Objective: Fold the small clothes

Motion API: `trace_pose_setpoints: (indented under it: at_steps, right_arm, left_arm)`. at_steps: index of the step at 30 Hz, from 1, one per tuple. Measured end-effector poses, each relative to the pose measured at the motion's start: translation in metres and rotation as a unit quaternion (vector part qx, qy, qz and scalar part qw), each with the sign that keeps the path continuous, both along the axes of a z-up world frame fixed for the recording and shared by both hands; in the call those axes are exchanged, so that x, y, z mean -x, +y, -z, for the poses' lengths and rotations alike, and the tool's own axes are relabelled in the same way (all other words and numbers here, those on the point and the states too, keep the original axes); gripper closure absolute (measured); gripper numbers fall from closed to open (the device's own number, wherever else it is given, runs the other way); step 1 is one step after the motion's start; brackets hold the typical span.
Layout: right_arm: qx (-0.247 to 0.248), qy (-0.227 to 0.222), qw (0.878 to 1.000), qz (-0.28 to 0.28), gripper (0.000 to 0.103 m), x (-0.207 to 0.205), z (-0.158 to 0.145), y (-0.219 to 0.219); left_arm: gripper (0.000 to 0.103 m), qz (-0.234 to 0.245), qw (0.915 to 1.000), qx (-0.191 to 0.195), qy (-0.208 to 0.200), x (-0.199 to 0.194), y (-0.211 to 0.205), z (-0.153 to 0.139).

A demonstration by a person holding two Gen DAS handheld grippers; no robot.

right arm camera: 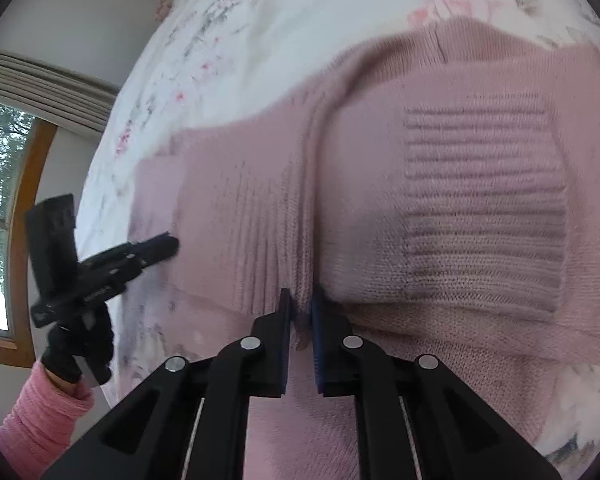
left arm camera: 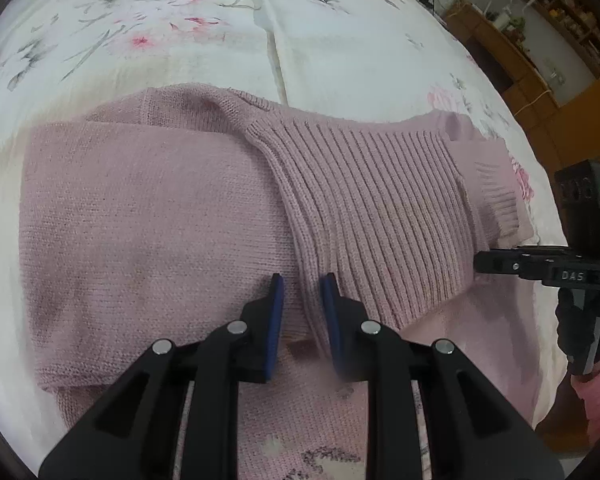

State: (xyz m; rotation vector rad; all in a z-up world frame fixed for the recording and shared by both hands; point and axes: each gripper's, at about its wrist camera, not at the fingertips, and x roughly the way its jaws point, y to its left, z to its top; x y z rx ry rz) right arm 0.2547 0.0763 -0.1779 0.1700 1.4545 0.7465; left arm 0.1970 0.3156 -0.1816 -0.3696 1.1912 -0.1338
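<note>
Left gripper point(left arm camera: 301, 285) of mine sits low over the pink knit sweater point(left arm camera: 160, 220), its blue pads slightly apart, with a ribbed fold running between them – whether they pinch it I cannot tell. That sweater lies partly folded on the floral bedsheet point(left arm camera: 340, 40). Right gripper point(right arm camera: 301, 300) has its pads nearly pressed together on a ridge of the knit – motion blur hides the exact contact

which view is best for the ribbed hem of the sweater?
Left wrist view. The ribbed hem is sharp there, folded over the plain knit, ribs running toward the left gripper. In the right wrist view the hem is motion-blurred, ribs faint.
</note>
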Motion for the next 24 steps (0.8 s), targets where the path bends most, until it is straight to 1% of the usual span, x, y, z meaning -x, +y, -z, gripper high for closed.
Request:
trace_pose_setpoints:
  at_steps: [3, 4, 5, 6, 7, 10, 11, 12, 14, 15, 17, 18, 19, 20, 22, 24]
  right_arm:
    - [0.001, 0.002, 1.000, 0.009, 0.093, 0.000, 0.005, 0.002]
    - [0.001, 0.000, 1.000, 0.010, 0.093, 0.000, 0.005, 0.005]
    - [0.001, -0.005, 1.000, 0.009, 0.091, 0.000, 0.003, 0.006]
    - [0.003, -0.013, 1.000, 0.011, 0.085, 0.004, -0.003, 0.005]
    - [0.008, -0.023, 1.000, 0.012, 0.082, 0.010, -0.009, 0.003]
    - [0.024, -0.064, 0.998, 0.006, 0.077, 0.035, -0.029, -0.001]
    - [0.027, -0.073, 0.997, 0.007, 0.073, 0.046, -0.036, -0.006]
    - [0.029, -0.084, 0.996, 0.009, 0.072, 0.064, -0.044, -0.013]
    - [0.033, -0.094, 0.995, 0.011, 0.072, 0.091, -0.052, -0.025]
    - [0.041, -0.101, 0.994, 0.013, 0.071, 0.114, -0.057, -0.033]
    - [0.051, -0.107, 0.993, 0.015, 0.070, 0.145, -0.061, -0.046]
    - [0.053, -0.104, 0.993, 0.020, 0.070, 0.167, -0.063, -0.057]
    - [0.053, -0.098, 0.993, 0.024, 0.070, 0.181, -0.065, -0.064]
    - [0.053, -0.091, 0.994, 0.031, 0.069, 0.198, -0.066, -0.075]
    - [0.057, -0.086, 0.994, 0.042, 0.069, 0.222, -0.071, -0.093]
    - [0.069, -0.093, 0.992, 0.051, 0.062, 0.246, -0.077, -0.109]
  left_arm:
    - [0.082, -0.007, 1.0000, 0.001, -0.004, 0.003, 0.000, 0.001]
    - [0.080, -0.010, 0.9999, -0.001, -0.005, 0.005, 0.000, 0.000]
    - [0.076, -0.017, 0.9998, -0.009, -0.008, 0.009, -0.001, -0.003]
    - [0.072, -0.022, 0.9996, -0.013, -0.010, 0.013, -0.001, -0.006]
    - [0.065, -0.028, 0.9993, -0.019, -0.013, 0.018, -0.001, -0.010]
    - [0.051, -0.044, 0.9982, -0.031, -0.027, 0.046, -0.006, -0.025]
    - [0.048, -0.050, 0.9978, -0.032, -0.029, 0.060, -0.008, -0.030]
    - [0.048, -0.055, 0.9975, -0.033, -0.028, 0.074, -0.009, -0.035]
    - [0.047, -0.064, 0.9970, -0.036, -0.022, 0.107, -0.014, -0.040]
    - [0.047, -0.068, 0.9967, -0.042, -0.017, 0.122, -0.018, -0.043]
    - [0.045, -0.076, 0.9956, -0.055, -0.010, 0.160, -0.022, -0.048]
    - [0.044, -0.079, 0.9950, -0.060, -0.008, 0.177, -0.021, -0.051]
    - [0.041, -0.083, 0.9942, -0.068, -0.004, 0.194, -0.022, -0.054]
    - [0.040, -0.089, 0.9928, -0.080, 0.004, 0.214, -0.023, -0.057]
    - [0.040, -0.097, 0.9908, -0.093, 0.015, 0.245, -0.022, -0.061]
    - [0.036, -0.108, 0.9891, -0.099, 0.017, 0.280, -0.021, -0.068]
